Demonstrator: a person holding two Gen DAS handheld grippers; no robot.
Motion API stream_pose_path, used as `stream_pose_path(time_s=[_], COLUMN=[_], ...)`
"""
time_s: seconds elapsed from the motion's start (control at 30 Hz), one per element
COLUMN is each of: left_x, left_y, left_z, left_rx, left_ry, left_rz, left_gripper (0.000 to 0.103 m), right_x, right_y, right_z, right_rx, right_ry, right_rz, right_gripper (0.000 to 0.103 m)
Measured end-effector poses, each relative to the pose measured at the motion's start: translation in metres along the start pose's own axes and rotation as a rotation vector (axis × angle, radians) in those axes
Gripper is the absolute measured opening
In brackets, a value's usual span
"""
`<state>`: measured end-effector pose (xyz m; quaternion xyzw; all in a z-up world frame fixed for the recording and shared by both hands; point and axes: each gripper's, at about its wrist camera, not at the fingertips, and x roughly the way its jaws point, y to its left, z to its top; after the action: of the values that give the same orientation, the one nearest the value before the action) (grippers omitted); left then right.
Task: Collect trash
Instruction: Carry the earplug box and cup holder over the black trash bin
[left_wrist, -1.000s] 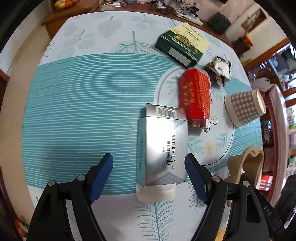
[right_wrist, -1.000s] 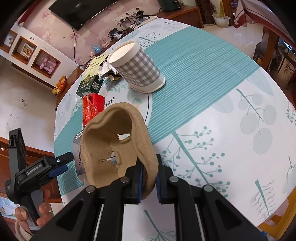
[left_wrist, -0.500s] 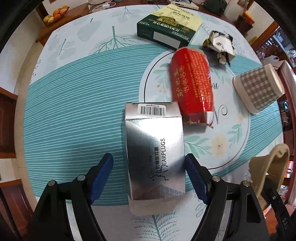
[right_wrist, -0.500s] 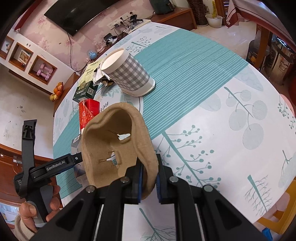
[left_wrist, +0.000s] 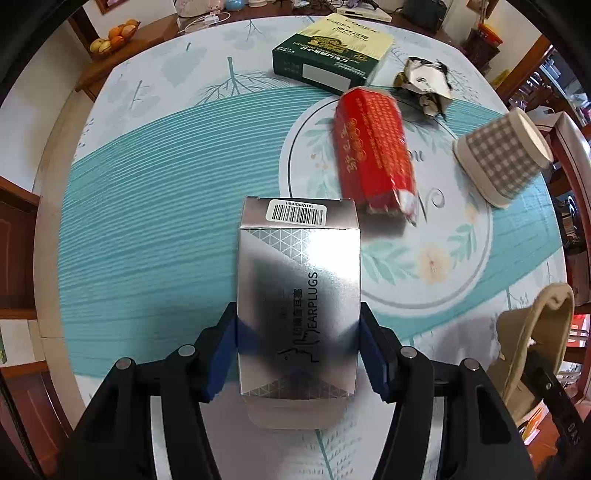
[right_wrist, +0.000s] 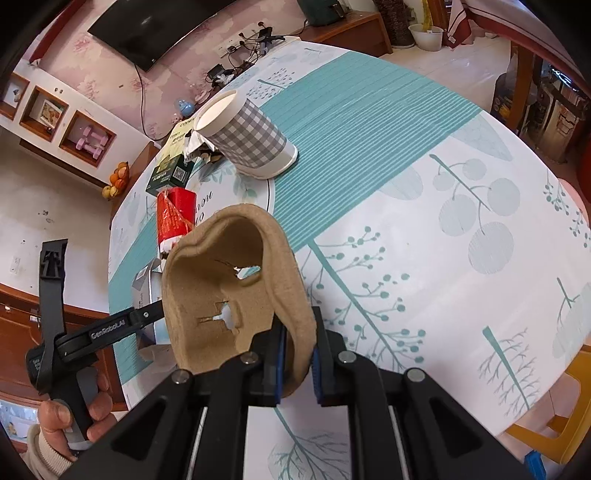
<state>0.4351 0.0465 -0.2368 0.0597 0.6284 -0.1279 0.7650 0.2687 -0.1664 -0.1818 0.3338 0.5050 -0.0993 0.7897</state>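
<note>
My left gripper (left_wrist: 299, 354) is shut on a silver earplugs box (left_wrist: 299, 284), its blue pads against both long sides, near the table's front edge. My right gripper (right_wrist: 297, 362) is shut on the rim of a brown moulded-pulp cup holder (right_wrist: 225, 291) and holds it above the table; the holder also shows at the right of the left wrist view (left_wrist: 532, 343). A red packet (left_wrist: 373, 151), a crumpled wrapper (left_wrist: 424, 83), a green-and-yellow box (left_wrist: 332, 50) and a grey checked paper cup (left_wrist: 502, 157) lie further back on the table.
The round table has a teal and white cloth (right_wrist: 424, 206). A wooden sideboard with a fruit bowl (left_wrist: 114, 35) stands behind it. A yellow chair (right_wrist: 561, 417) stands at the right edge. The left gripper shows in the right wrist view (right_wrist: 92, 332).
My left gripper has closed from wide open onto the earplugs box. The right gripper keeps its hold on the cup holder and has barely moved.
</note>
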Motion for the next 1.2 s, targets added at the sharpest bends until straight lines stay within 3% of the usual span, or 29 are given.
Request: stream_pose_path(time_s=[0.37,0.67,0.87,1.2], left_x=[-0.061,-0.116,-0.117,-0.093], left_y=[-0.028,-0.078,-0.121,-0.174], left_z=[-0.075,-0.182,-0.253,-0.319], left_rx=[0.038,0.023,0.069,0.19], left_ry=[-0.072,-0.145,-0.131,-0.089], left_rz=[-0.008,-0.05,-0.098,-0.113], left_gripper=[0.059,0.059,0.059,0.059], right_x=[-0.042,-0.096,-0.12,-0.106], right_y=[-0.035,-0.09,-0.141,-0.205], right_z=[-0.041,-0.095,-0.129,-0.182], right_rx=[-0.049,-0.131,-0.129,-0.045], right_ry=[0.011,0.022,0.029,0.083], right_rz=[0.053,0.066,0.037,-0.03], right_gripper=[0.011,0.011,0.011,0.011])
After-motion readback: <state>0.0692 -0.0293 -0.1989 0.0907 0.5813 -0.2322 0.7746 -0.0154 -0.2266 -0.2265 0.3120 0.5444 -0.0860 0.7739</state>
